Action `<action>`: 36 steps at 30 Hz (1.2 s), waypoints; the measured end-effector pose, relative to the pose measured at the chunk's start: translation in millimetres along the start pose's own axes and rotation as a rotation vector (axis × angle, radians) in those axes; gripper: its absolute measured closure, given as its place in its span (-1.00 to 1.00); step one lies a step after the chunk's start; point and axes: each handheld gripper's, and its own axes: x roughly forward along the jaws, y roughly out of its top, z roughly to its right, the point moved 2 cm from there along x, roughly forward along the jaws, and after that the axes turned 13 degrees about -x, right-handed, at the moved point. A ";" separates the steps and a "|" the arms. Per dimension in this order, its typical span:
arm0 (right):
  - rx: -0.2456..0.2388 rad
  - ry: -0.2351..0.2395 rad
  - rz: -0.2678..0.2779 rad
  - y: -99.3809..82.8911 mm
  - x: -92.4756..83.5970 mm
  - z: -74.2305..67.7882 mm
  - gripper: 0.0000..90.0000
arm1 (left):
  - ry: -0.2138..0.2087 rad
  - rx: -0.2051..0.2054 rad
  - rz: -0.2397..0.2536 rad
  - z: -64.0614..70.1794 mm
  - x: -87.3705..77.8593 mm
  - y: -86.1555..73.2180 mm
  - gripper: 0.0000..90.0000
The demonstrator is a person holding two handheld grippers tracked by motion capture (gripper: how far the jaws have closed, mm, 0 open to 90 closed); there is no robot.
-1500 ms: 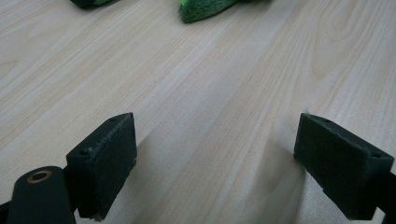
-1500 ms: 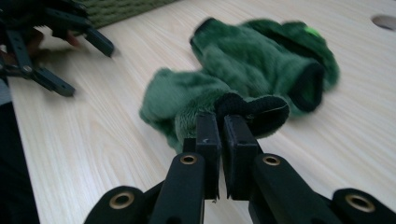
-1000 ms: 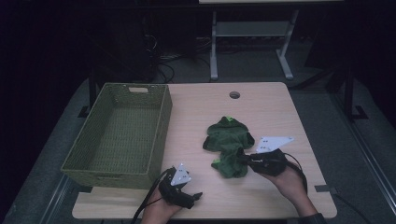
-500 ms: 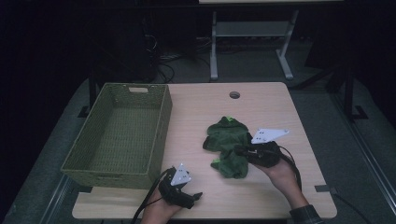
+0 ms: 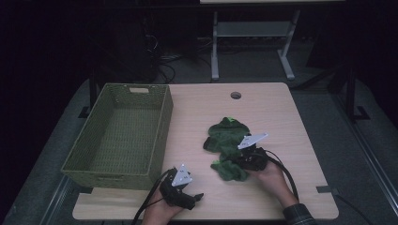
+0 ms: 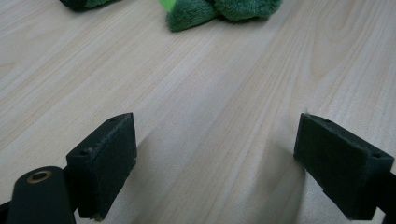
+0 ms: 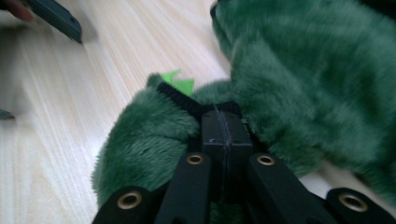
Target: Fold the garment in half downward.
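A green plush toy [image 5: 225,136] lies on the wooden table [image 5: 277,112], right of centre. My right gripper [image 5: 237,164] is at the toy's near end. In the right gripper view its jaws have just been closing and stand pressed together [image 7: 224,116]. They pinch a fold of the toy's fur [image 7: 303,70] by a black ridge with bright green spikes. My left gripper [image 5: 197,197] rests near the front edge, jaws wide apart [image 6: 215,158] over bare wood. The toy [image 6: 219,9] lies beyond it, untouched.
A green woven basket [image 5: 165,117] with nothing in it stands on the left half of the table. A round cable hole [image 5: 235,95] sits near the far edge. Bare wood stretches between basket and toy. One jaw of the left gripper [image 7: 56,18] shows far off.
The right hand has come down and a little left, bringing its gripper low onto the near end of the toy. The left hand and the basket have kept still.
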 end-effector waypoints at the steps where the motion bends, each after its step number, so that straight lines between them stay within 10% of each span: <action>1: 0.001 0.007 -0.001 -0.6 0.4 0.7 1.00 | 0.000 0.002 -0.002 -0.2 -0.1 0.1 -0.73; 10: 0.019 0.011 0.000 -1.3 0.0 0.4 0.99 | -0.001 0.005 -0.004 -0.7 -0.1 0.5 -0.73; 20: 0.000 -0.059 0.057 6.5 -24.1 2.9 0.54 | -0.006 0.003 -0.003 -2.1 0.2 2.2 -0.70; 36: 0.041 -0.115 0.132 10.6 -54.2 25.8 0.26 | -0.060 0.001 0.025 1.3 -2.5 42.1 -0.41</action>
